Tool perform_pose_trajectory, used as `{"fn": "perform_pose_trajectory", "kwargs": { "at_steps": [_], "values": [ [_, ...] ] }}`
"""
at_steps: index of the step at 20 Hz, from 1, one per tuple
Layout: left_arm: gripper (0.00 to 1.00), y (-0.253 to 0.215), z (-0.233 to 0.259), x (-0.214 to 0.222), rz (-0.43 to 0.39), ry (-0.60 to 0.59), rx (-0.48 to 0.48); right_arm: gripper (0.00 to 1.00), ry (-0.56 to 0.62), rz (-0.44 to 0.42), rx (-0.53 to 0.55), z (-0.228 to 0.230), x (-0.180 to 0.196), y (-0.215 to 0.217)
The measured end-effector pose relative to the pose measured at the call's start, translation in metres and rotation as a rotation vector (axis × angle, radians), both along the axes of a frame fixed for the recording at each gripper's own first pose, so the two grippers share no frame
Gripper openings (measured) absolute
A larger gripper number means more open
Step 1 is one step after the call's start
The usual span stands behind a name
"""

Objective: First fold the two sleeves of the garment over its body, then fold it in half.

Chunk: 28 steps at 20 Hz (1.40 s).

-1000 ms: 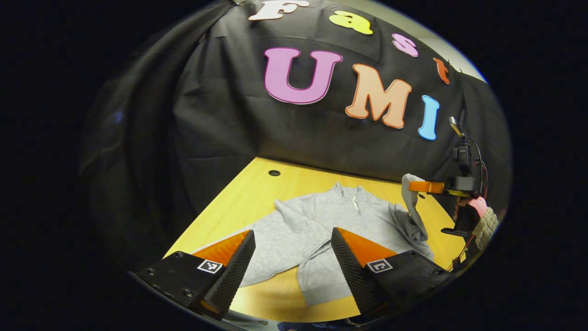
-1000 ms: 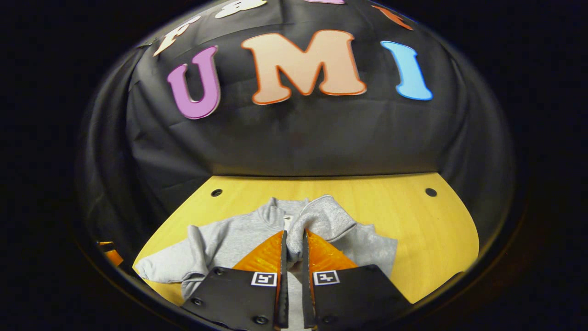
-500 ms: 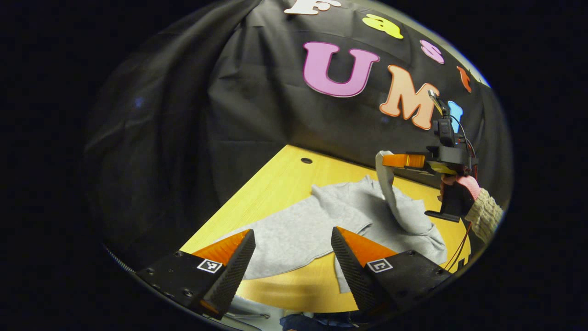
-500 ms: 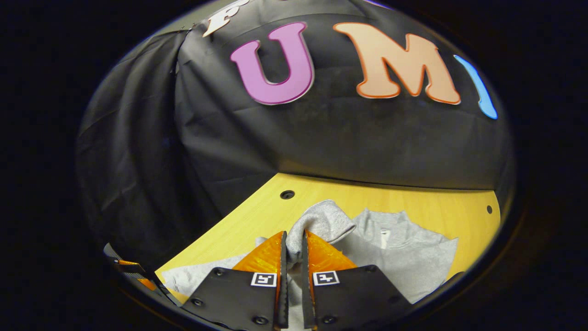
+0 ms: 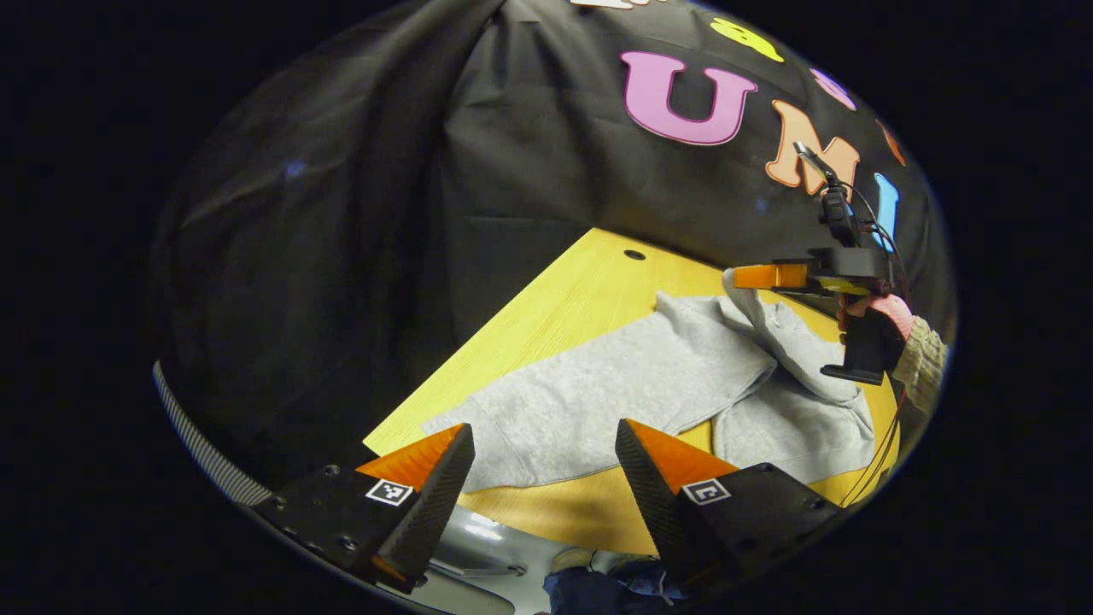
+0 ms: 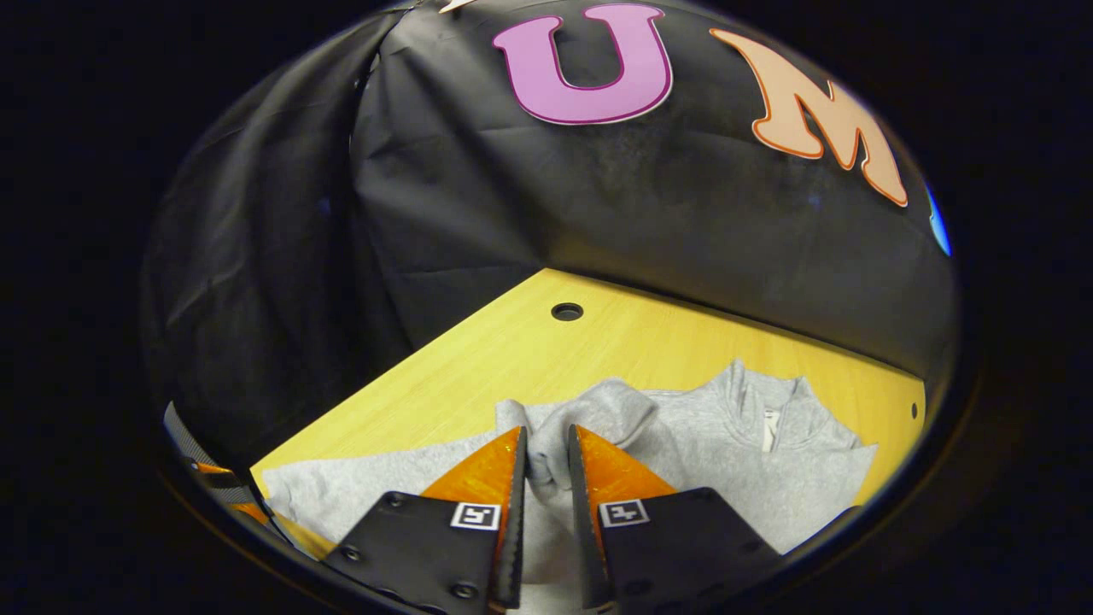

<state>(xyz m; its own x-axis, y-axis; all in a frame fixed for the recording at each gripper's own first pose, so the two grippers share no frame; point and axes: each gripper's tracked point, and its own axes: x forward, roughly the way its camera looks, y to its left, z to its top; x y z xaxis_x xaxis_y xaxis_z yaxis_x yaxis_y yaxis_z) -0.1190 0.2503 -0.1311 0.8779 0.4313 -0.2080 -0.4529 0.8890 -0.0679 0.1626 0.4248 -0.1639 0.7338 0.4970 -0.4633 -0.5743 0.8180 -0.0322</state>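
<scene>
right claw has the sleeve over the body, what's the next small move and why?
Probably lower the right claw a little and open it. It is clamped on the grey sleeve, with the cuff lifted above the sweatshirt body near the collar, so letting go there should lay it flat. The left claw is open above the table edge.

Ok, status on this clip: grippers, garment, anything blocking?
Right gripper shut on the grey sweatshirt's cuff, sleeve lifted across the body. Left gripper open, holding nothing. Grey fleece sweatshirt on the yellow wooden table, other sleeve unfolded. Nothing blocking.
</scene>
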Motion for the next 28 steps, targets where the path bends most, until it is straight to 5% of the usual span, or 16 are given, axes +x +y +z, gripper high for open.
{"fn": "perform_pose_trajectory", "kwargs": {
  "at_steps": [2,5,12,18,21,26,28],
  "values": [
    [0.98,0.011,-0.011,0.005,0.014,0.014,-0.002,0.35,-0.002,0.022,0.014,-0.003,-0.003,0.009],
    [0.98,0.03,-0.027,0.014,0.036,0.038,0.006,1.0,-0.02,0.042,0.001,-0.003,-0.018,0.01],
    [0.98,0.037,-0.052,0.044,0.045,0.115,0.011,0.98,-0.078,0.021,-0.018,0.021,-0.039,-0.019],
    [0.92,0.045,-0.063,0.043,0.058,0.134,0.073,0.99,-0.128,-0.062,-0.02,0.057,-0.064,-0.1],
    [0.81,0.044,-0.064,0.047,0.054,0.113,0.067,0.99,-0.123,-0.132,-0.026,0.061,-0.08,-0.146],
    [0.21,0.04,-0.059,0.062,0.029,0.116,0.059,0.99,-0.11,-0.231,-0.053,0.066,-0.104,-0.218],
    [0.11,0.039,-0.059,0.064,0.037,0.129,0.051,0.99,-0.103,-0.265,-0.02,0.075,-0.11,-0.238]
  ]
}}
